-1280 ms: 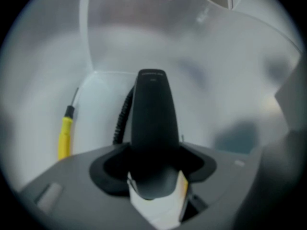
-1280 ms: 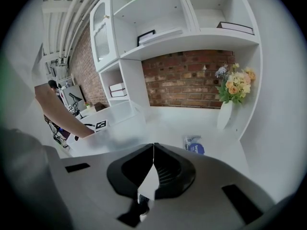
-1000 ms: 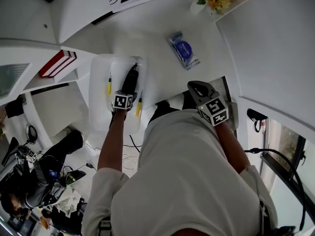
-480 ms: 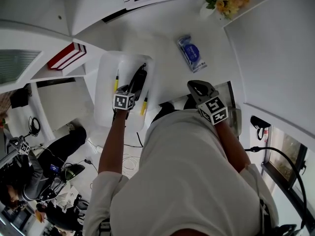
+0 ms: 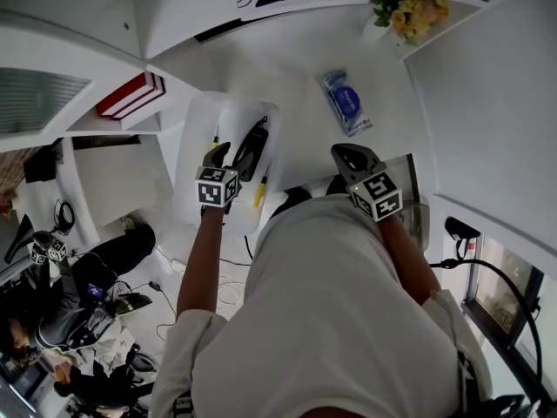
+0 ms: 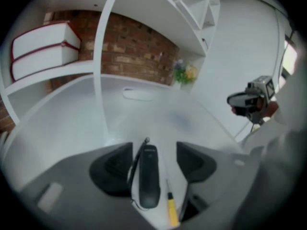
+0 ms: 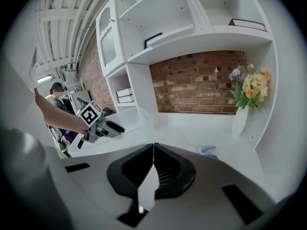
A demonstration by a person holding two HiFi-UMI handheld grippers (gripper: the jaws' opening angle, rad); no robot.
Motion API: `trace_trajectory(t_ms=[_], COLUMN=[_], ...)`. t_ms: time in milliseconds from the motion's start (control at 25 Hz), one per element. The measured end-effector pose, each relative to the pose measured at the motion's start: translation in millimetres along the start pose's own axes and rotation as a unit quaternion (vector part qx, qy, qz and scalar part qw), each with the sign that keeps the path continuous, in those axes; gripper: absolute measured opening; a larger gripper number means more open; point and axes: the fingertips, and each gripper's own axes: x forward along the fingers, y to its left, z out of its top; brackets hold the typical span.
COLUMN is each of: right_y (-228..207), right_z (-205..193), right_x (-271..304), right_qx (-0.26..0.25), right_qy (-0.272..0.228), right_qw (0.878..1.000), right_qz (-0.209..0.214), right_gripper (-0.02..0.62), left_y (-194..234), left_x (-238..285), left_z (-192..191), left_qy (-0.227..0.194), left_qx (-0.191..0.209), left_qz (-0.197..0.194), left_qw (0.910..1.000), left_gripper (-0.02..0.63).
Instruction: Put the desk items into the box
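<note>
Left gripper view shows the left gripper [image 6: 153,151] released over the box [image 5: 193,174], with the black device [image 6: 148,176] and pen [image 6: 171,210] lying inside, while the right gripper [image 7: 153,146] idles clenched, empty.

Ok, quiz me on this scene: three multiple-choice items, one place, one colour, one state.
1. Where does the black device lie? A in the clear box; B beside the flowers; C on the shelf.
2. What colour is the packet on the desk? A red; B blue; C green.
3. How do the jaws of the right gripper stand? A wide apart; B shut on the packet; C shut, empty.
1 A: it lies on the box's floor. 2 B: its wrapper is blue. 3 C: they meet with nothing between.
</note>
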Motion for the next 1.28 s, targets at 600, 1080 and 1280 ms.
trace_trajectory(t_ms=[600, 1080, 1280], right_y=[2.2, 1.4, 1.2], right_z=[4.5, 1.3, 8.0], right_x=[-1.2, -10.5, -16.5], right_qx=[0.010, 0.028, 0.039], right_qy=[-0.014, -0.023, -0.035], right_qw=[1.000, 0.999, 0.999], right_qz=[-0.006, -0.012, -0.014], right_gripper=[0.002, 0.002, 0.002], left_y=[-27.4, -50.0, -62.5], left_x=[-66.6, -92.0, -98.5], left_z=[53.9, 71.6, 76.1], left_qy=[-0.113, -0.171, -0.187], left_qx=[-0.005, -0.007, -0.008], left_qz=[0.033, 0.044, 0.034], left_qw=[0.9930, 0.9842, 0.9817], left_gripper=[0.099, 0.003, 0.003])
